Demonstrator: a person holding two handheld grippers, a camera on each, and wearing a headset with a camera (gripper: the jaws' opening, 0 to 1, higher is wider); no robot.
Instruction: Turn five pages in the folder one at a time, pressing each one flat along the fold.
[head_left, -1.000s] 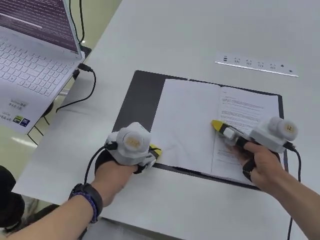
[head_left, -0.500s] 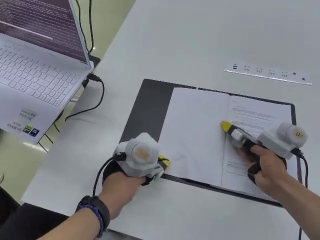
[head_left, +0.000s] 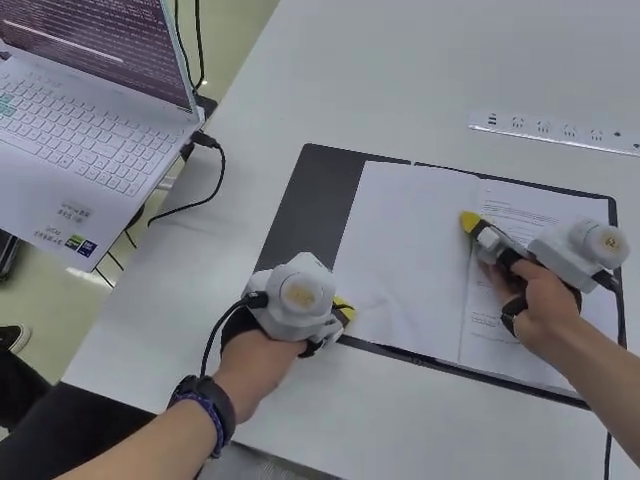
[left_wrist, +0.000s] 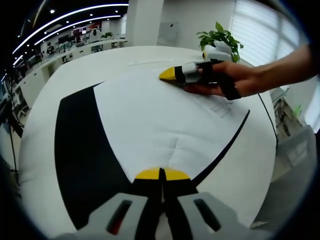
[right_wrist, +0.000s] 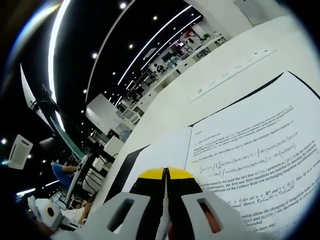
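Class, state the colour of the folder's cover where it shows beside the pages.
The folder cover is plain black, clearest in the head view.

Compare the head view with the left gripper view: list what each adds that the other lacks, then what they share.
The head view adds the laptop, its black cable and the power strip. The left gripper view adds a potted plant and ceiling light strips. Both share the black folder, its blank page, the right gripper, jaws shut, tip down by the fold, and the left gripper at the page's near edge.
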